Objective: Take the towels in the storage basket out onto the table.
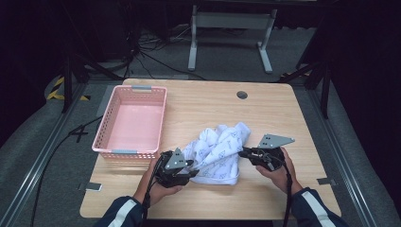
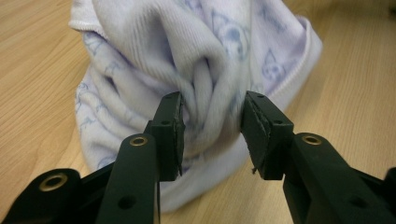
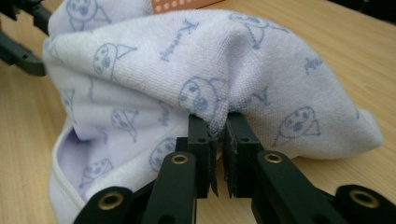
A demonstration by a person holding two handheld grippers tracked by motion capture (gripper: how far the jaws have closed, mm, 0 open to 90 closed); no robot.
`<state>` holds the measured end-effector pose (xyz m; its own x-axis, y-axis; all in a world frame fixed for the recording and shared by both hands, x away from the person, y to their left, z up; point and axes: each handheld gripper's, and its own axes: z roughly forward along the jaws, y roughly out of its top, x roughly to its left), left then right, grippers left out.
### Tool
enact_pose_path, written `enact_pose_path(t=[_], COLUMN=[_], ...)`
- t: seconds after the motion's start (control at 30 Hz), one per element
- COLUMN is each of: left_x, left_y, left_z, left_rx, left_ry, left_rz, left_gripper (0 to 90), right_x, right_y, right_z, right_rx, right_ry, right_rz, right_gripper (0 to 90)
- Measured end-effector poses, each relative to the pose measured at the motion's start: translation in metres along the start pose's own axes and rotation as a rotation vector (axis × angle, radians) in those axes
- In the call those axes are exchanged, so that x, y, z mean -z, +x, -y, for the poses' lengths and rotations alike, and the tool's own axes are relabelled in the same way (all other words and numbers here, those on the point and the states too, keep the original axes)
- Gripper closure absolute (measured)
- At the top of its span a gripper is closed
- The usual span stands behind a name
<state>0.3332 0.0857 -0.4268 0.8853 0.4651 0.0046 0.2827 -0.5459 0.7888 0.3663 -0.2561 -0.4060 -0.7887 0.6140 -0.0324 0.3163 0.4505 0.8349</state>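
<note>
- Your right gripper (image 3: 218, 135) has its jaws nearly together, clamped on a small fold of the towel (image 3: 196, 84); the cloth edge is pinched right between the pads.
- Your left gripper (image 2: 212, 121) has jaws part-way apart with a thick bunch of towel (image 2: 205, 70) wedged between them. The left pad presses into the cloth; the right pad looks to be just at the fabric, slightly blurred, so I judge it a loose grip on a wad, not a firm pinch.
- In the high view, left gripper (image 1: 189, 166) sits at the towel's near-left end, right gripper (image 1: 245, 152) at its right side; the towel (image 1: 217, 151) is bunched between them, near the front-middle of the table (image 1: 283, 109).
- The towel's long axis runs roughly from your left jaws up and away toward the far right, a rumpled ridge; part of it is lifted off the wood, the lower hem lies on the table.
- Key relation: the cloth lies straight ahead of both sets of jaws, spanning the gap between your hands, so each hand holds its own end.
- Pink basket (image 1: 132, 120) stands well to the left of the towel, far-left of your left hand, with nothing visible inside. Your left hand is the nearer one to it.
- Judgement: if the towel goes in the basket, the move is leftward and away; watch the loose left grip slipping.
</note>
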Motion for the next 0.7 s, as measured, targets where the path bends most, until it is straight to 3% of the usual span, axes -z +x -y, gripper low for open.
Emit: enact_pose_path(t=[0.13,0.27,0.33,0.37,0.4,0.53,0.67,0.7], left_x=[-0.003,-0.014,-0.018,-0.020,-0.021,-0.029,-0.040,-0.043], left_y=[0.003,0.002,0.002,0.002,0.002,0.007,0.015,0.016], left_z=[0.002,0.004,0.003,0.003,0.002,0.000,0.000,0.001], left_rx=[0.021,0.013,0.016,0.013,0.018,0.032,0.036,0.053], left_ry=[0.014,0.056,0.068,0.067,0.071,0.060,0.096,0.101], left_rz=[-0.012,-0.030,-0.039,-0.043,-0.049,-0.080,-0.114,-0.104], left_gripper=[50.8,47.3,46.8,46.3,45.8,43.7,44.0,45.8], right_x=[0.010,0.009,0.007,0.005,0.004,0.003,0.003,0.001], right_y=[-0.011,-0.020,-0.023,-0.026,-0.027,-0.029,-0.030,-0.029], right_z=[0.002,0.009,0.013,0.015,0.016,0.019,0.022,0.024], right_rx=[-0.036,-0.067,-0.075,-0.087,-0.091,-0.103,-0.141,-0.143], right_ry=[-0.015,0.020,0.043,0.067,0.070,0.099,0.066,0.073], right_rz=[0.050,0.085,0.110,0.130,0.139,0.151,0.107,0.093], right_gripper=[81.9,80.4,75.6,67.0,64.7,50.6,39.2,38.2])
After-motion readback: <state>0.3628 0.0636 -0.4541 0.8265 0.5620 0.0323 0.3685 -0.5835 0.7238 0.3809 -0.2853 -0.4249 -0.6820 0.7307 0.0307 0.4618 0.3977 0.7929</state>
